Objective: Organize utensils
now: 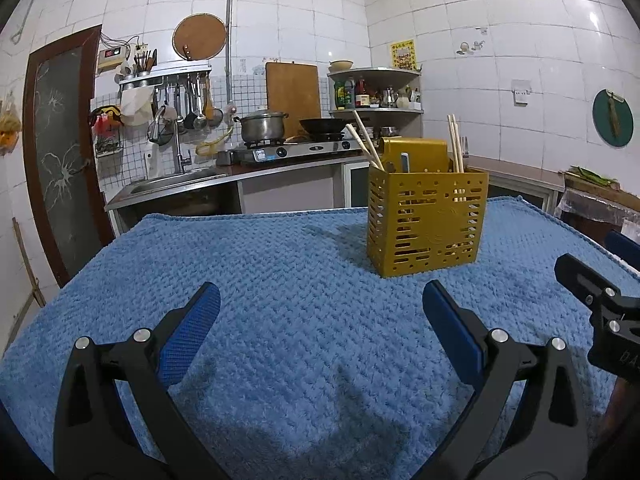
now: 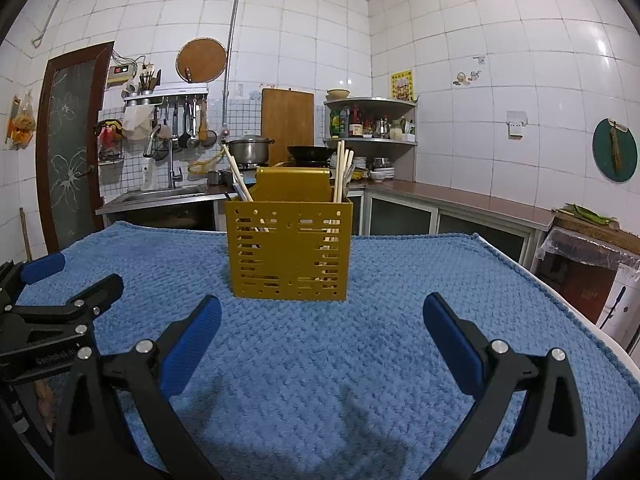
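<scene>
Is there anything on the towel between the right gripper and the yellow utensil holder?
Nothing visible: only bare blue towel lies between the open right gripper and the yellow utensil holder. The left gripper is off to its side.

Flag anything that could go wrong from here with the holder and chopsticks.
The holder stands free on the soft blue towel, so a push from either open gripper, left or right, might tip it. The chopsticks lean loosely above its rim and could snag or spill if clipped.

Bright, even overhead light, soft shadows on the blue towel (image 1: 280,264), tile glare, heavy fisheye bending, dark corners.
</scene>
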